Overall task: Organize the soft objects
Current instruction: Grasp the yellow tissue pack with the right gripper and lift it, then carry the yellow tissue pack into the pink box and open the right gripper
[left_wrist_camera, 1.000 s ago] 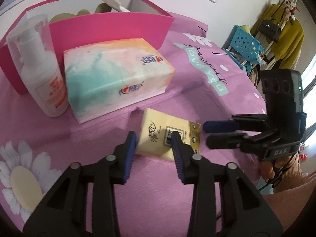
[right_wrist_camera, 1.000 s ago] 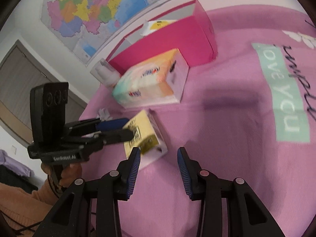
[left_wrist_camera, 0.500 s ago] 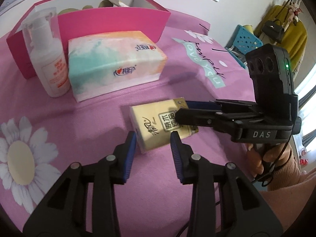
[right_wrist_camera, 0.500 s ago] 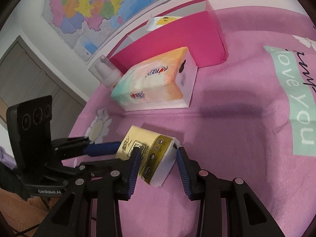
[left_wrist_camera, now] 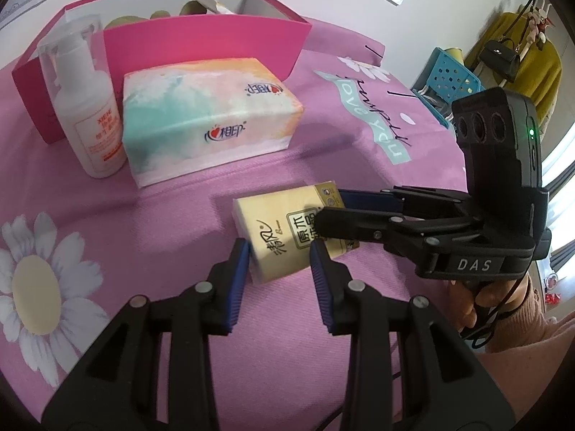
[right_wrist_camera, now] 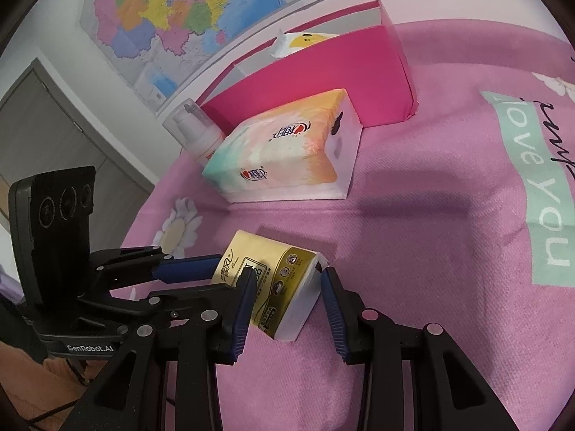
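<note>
The yellow tissue pack (left_wrist_camera: 287, 237) on the desk (left_wrist_camera: 161, 215) is straddled from both sides: left gripper (left_wrist_camera: 278, 264) fingers and right gripper (right_wrist_camera: 287, 300) fingers stand narrowly apart around it, seemingly to lift it; a firm grip cannot be told.

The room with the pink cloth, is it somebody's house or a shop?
Probably a home room. A flowered pink tablecloth covers the table, a map hangs on the wall, and a yellow garment with a handbag hangs nearby.

The yellow tissue pack (left_wrist_camera: 287, 228) is viewed closely and steeply downward from both wrists, from opposite ends. The pack, the pink box (left_wrist_camera: 201, 41) beyond it, and each opposite gripper are shared.
</note>
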A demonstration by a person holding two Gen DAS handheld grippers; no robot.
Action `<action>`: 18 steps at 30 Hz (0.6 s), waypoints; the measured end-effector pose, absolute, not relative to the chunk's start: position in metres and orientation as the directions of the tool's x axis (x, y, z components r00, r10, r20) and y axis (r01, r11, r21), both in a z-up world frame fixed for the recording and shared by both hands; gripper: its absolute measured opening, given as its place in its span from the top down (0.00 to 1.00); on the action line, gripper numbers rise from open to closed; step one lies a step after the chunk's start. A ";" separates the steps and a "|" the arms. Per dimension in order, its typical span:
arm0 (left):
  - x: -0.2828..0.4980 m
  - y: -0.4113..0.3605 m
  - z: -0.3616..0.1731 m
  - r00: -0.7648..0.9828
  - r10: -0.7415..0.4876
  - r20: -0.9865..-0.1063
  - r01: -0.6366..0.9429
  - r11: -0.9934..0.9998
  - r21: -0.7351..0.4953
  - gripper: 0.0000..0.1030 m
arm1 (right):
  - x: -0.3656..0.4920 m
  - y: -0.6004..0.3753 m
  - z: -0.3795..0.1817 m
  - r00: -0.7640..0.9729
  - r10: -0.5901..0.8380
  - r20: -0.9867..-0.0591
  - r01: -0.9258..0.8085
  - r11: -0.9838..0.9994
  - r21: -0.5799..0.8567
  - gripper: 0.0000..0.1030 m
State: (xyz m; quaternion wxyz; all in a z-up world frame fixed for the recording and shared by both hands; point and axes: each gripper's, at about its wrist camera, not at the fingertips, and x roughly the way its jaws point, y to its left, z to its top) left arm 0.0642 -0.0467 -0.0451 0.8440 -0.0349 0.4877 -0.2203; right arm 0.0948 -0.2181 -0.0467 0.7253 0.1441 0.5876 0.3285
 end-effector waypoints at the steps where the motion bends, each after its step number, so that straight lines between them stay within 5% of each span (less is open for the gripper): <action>1: 0.064 -0.048 -0.045 0.432 -0.407 -0.805 0.342 0.900 -0.271 0.64 | 0.095 -0.218 -0.046 0.095 0.645 -0.758 -0.307 0.743 0.594 0.63; 18: 0.055 -0.046 -0.029 0.493 -0.383 -0.781 0.337 0.912 -0.235 0.64 | 0.098 -0.211 -0.031 0.119 0.654 -0.747 -0.337 0.734 0.589 0.63</action>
